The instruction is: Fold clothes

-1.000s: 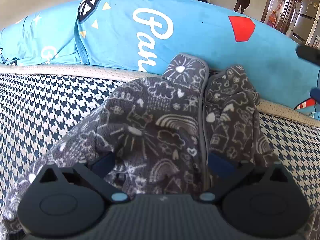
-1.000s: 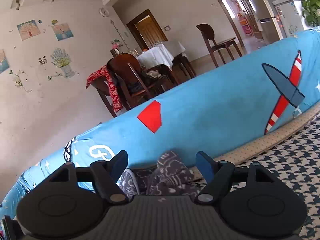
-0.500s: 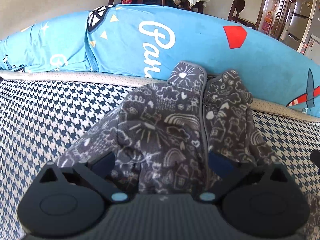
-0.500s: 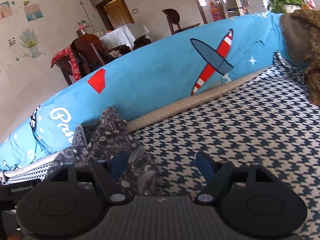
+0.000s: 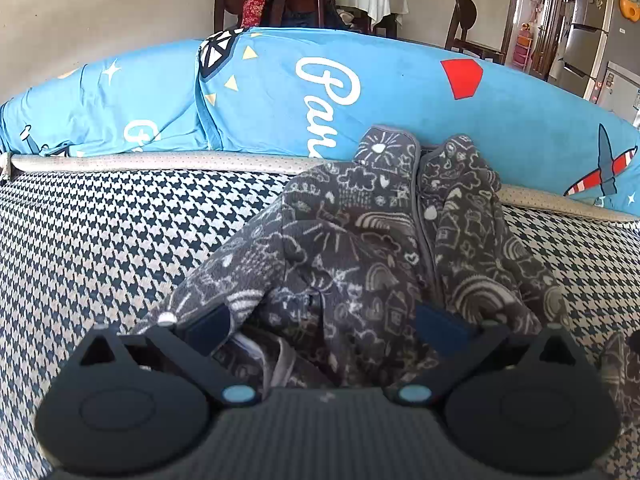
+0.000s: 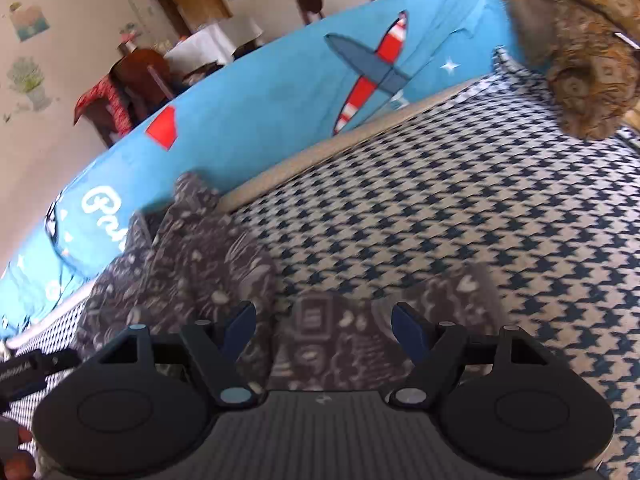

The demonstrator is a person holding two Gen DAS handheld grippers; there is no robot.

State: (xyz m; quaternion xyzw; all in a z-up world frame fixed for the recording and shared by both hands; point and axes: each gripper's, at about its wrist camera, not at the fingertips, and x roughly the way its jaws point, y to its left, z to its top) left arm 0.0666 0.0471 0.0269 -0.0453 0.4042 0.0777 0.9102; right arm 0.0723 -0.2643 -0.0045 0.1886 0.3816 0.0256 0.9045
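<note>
- Fleece jacket, dark grey with doodle prints, lies spread on the houndstooth bed cover, its collar end propped against the long blue bolster at the far edge.
- Left tongs stand wide apart and grip nothing; they hover low over the near hem, where the cloth is bunched and a pale lining shows.
- Right tongs are likewise wide and empty, tilted, over a sleeve or flap of the jacket that trails out onto the bed cover. That view is blurred, so I cannot tell whether the pads touch the cloth.
- Biggest risk, to my eye: a bite at the rumpled hem takes only the top layer, so the front panel lifts and the back stays, twisting the fold.
- Thick fleece may also slip out of a shallow pinch, most likely on the right side where only a thin flap lies between the fingers.
- The tongs could snag the bed cover along with the jacket and drag it up.
- With the collar leaning on the bolster, any fold toward it may come out crooked.
- A brown patterned cloth sits well apart at the far corner, out of harm's way.
</note>
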